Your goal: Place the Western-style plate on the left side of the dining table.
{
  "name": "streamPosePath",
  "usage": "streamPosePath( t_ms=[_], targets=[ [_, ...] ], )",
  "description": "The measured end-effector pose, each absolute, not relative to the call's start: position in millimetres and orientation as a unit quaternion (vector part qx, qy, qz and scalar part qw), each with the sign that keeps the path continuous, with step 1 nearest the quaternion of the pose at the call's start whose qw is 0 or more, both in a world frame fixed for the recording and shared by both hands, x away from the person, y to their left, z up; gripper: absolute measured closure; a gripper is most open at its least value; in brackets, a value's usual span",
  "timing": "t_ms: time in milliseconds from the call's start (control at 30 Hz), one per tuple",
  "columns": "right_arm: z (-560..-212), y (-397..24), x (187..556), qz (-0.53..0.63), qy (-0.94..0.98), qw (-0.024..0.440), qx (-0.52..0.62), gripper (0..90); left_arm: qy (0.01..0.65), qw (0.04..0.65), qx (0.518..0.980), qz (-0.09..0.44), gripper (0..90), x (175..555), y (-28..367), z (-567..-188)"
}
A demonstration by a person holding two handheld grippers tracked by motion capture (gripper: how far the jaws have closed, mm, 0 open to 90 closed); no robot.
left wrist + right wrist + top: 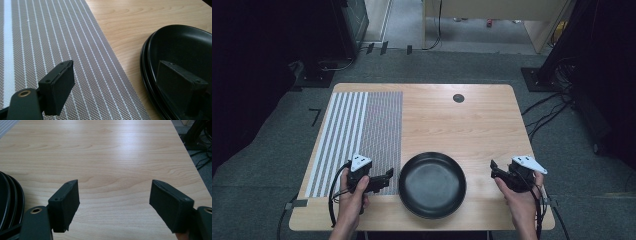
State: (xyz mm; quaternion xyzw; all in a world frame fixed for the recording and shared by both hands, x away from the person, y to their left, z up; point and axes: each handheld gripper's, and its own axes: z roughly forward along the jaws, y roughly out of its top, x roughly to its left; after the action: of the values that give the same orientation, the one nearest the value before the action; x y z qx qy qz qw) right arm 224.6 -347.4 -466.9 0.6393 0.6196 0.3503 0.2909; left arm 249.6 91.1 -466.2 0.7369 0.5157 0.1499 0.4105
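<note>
Though flanked by 2 wide-open, empty grippers — left gripper [388, 176] just beside its rim, right gripper [493, 170] near — sits black pan [432, 184] at table's [452, 115] near edge. Probably rigid, smooth, slippery — best gripped at rim.

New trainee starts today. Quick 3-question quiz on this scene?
1. True or false: the left claw is gripping the bowls.
2. What lies under the left claw?
A. striped mat
B. bare wood
C. a towel
3. Fill in: the jaws of the right claw stand ____ over the table.

Key
1. False: its jaws are open, one over the mat and one over the bowls' rim, not pressing on it.
2. A
3. Open, with nothing between them; the bowls sit off to one side.
</note>
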Motion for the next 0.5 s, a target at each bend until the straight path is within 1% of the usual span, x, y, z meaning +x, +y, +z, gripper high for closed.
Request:
streamPosePath(
  t_ms=[300,333,500],
  targets=[
    [-468,-336,223,0.351,0.625,0.297,0.631,26.0,0.521,0.420,0.733,0.127,15.0,249,84,-466],
    [-468,-334,222,0.357,0.622,0.291,0.633,26.3,0.521,0.420,0.733,0.122,15.0,249,82,-467],
    [-469,-326,221,0.360,0.626,0.291,0.627,27.5,0.518,0.422,0.735,0.116,15.0,249,80,-467]
  ],
)
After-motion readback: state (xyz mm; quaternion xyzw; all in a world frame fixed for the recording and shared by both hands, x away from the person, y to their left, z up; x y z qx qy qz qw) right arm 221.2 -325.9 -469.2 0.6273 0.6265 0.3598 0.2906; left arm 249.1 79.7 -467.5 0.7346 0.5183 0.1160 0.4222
